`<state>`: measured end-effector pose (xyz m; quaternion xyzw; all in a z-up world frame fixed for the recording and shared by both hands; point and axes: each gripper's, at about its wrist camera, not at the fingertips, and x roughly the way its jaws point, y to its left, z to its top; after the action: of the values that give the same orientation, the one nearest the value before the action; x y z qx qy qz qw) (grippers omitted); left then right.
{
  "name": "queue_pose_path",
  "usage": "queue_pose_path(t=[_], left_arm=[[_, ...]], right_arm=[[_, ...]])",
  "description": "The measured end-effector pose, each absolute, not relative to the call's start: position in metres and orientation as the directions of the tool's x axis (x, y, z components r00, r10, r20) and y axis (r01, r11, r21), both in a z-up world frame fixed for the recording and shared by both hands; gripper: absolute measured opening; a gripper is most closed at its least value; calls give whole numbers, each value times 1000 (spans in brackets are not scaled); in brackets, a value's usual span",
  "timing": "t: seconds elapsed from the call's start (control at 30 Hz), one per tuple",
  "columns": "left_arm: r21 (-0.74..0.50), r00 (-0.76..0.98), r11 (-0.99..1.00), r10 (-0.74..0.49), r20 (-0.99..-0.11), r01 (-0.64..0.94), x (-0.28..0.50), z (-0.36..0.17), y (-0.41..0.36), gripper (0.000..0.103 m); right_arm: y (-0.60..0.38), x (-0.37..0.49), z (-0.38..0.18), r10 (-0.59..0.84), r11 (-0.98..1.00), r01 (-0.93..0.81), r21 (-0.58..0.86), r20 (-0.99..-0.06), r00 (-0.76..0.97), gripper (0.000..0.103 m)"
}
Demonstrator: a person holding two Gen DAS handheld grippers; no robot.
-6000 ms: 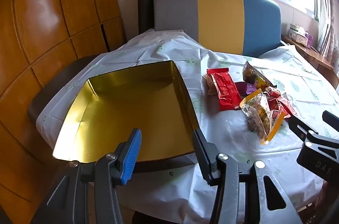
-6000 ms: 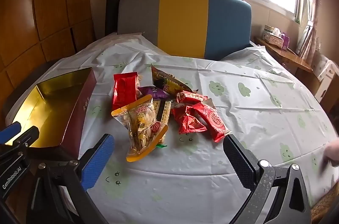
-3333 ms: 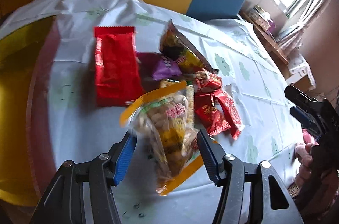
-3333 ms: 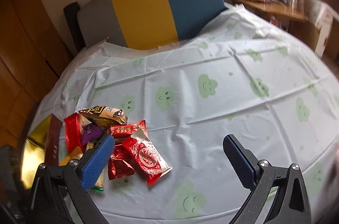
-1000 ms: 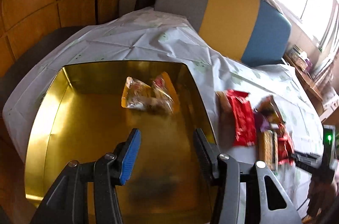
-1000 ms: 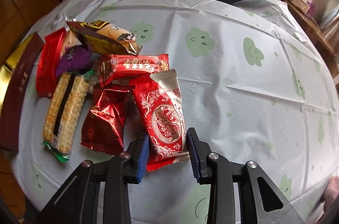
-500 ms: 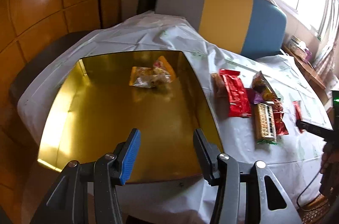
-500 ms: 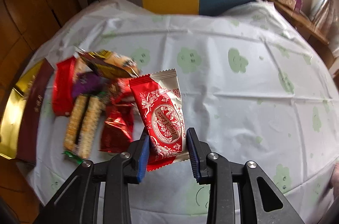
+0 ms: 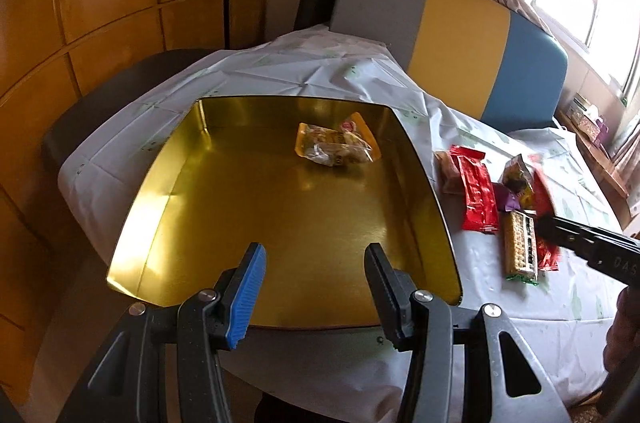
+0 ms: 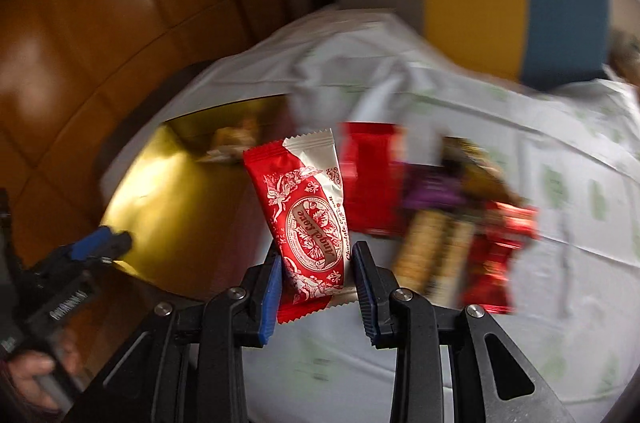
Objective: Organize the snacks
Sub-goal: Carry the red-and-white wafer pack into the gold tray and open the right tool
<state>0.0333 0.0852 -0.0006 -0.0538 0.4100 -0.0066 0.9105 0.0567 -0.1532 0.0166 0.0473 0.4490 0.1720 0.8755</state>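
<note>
While the gold tray (image 9: 224, 183) sits at the left end of the surface (image 9: 500, 339), everything else is placed against it. Inside the tray, toward its far right corner, lies one clear bag of snacks with orange edges (image 9: 334, 145); the rest of the tray floor is bare. The left tongs (image 9: 316, 287) hang over the tray's near edge, jaws moderately apart with nothing between them.

Just right of the tray, on the white cloth, lies the unsorted pile: a long red packet (image 9: 476, 193) nearest the tray wall, then a purple packet (image 9: 505, 201), a brown-and-gold packet (image 9: 516, 177) and a strip of crackers (image 9: 519, 249).

Over the tray's right wall, in the blurred right wrist view, the right tongs (image 10: 316, 283) are closed narrowly on the lower part of a red-and-white chocolate packet (image 10: 310, 215), which stands up clear of the surface.

The step in hand looks like carrying this chocolate packet from the pile to the tray. The next move probably calls for bringing it over the open tray floor, lowering it beside the snack bag, and only then parting the jaws so it lands inside the walls.
</note>
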Motion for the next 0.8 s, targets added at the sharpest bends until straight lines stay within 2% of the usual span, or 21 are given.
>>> queue_pose_path(t=[0.13,0.3,0.53,0.67,0.8], left_arm=[[-105,668,993,-46,-743,-49,31,-1,93,52],[-121,668,990,-37,-744,-79,31,-4,106,52],[-141,665,981,-19,-747,-130,31,-9,126,52],[-143,656,979,-13,-754,-144,31,-14,131,52],[-143,657,980,-16,-754,-140,30,-14,131,52]], right_arm=[[-109,68,17,389,911,-331,245,-776,496,34],[-67,85,3,378,904,-371,214,-805,457,34],[-34,111,-19,305,916,-377,141,-853,422,35],[-23,122,-32,224,925,-375,58,-882,415,39],[-23,119,-33,193,922,-386,10,-878,439,39]])
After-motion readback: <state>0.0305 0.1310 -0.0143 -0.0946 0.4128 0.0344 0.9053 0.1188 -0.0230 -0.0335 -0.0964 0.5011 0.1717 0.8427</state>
